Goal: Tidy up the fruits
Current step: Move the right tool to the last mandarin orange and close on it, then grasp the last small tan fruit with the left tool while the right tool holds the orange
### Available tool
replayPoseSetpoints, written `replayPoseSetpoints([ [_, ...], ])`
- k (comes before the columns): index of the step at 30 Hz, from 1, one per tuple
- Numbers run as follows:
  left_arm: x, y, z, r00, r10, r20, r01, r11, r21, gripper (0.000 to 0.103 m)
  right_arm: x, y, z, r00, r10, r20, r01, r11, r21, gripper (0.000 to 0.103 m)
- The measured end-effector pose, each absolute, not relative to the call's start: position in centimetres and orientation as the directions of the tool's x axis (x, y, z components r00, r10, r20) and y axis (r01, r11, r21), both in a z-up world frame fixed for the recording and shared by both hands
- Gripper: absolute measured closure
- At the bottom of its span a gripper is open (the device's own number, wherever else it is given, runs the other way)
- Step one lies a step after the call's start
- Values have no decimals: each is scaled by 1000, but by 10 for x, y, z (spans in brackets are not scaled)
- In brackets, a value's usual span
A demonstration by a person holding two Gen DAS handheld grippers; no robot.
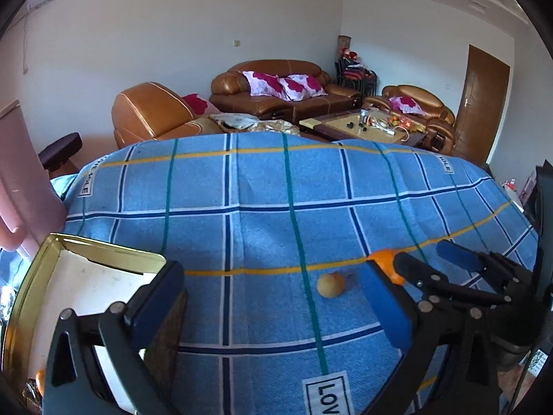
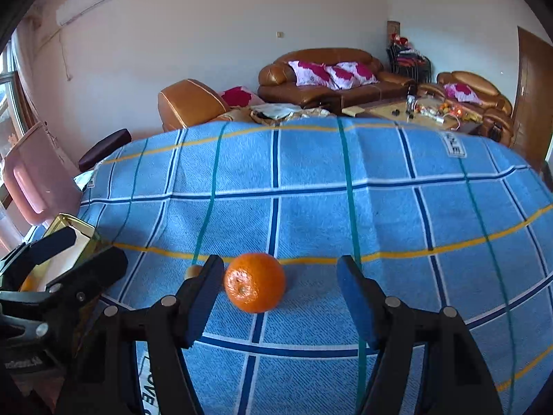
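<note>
At the far left stands a gold tin box on the desk, which is covered with a blue checked cloth. Its lid is off and its inside is lined with something white. At its near corner I see a small piece of orange colour, maybe a fruit already inside, but it is too hidden to be sure. The box probably waits there to receive the fruits.

The left tool hangs just beside the box with its jaws wide apart and nothing between the pads. A little beyond it lies a small yellowish fruit on the cloth, not touched by anything.

More to the right, an orange rests on the cloth. The right tool is released, its jaws standing on both sides of the orange. The left pad is very near the peel, the right pad is well apart, so no grasp exists yet. I judge it is placed so in order to close on the orange and carry it to the box.
</note>
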State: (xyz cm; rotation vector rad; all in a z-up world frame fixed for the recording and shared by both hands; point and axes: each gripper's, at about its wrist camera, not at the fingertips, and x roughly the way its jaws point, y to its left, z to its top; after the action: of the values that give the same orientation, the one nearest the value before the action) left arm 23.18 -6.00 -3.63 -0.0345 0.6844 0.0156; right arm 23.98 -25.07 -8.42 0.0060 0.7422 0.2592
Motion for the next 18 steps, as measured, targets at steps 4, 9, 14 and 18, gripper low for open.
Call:
replayPoseSetpoints([
  [4, 239, -53, -42, 787, 40, -615, -56, 998, -6, 0, 249, -246, -95, 677, 255, -690, -251, 962, 110, 36],
  [9, 237, -52, -42, 795, 10, -607, -42, 998, -38, 0, 255, -240, -105, 637, 320, -702, -295, 942, 162, 36],
  [14, 238, -53, -44, 794, 1, -608, -39, 998, -49, 0, 254, -225, -114, 582, 360, -729, -359, 919, 167, 61],
  [18, 240, -54, -50, 786, -6, -619, -39, 997, -59, 0, 251, -231, -112, 600, 352, -719, -345, 924, 164, 62],
])
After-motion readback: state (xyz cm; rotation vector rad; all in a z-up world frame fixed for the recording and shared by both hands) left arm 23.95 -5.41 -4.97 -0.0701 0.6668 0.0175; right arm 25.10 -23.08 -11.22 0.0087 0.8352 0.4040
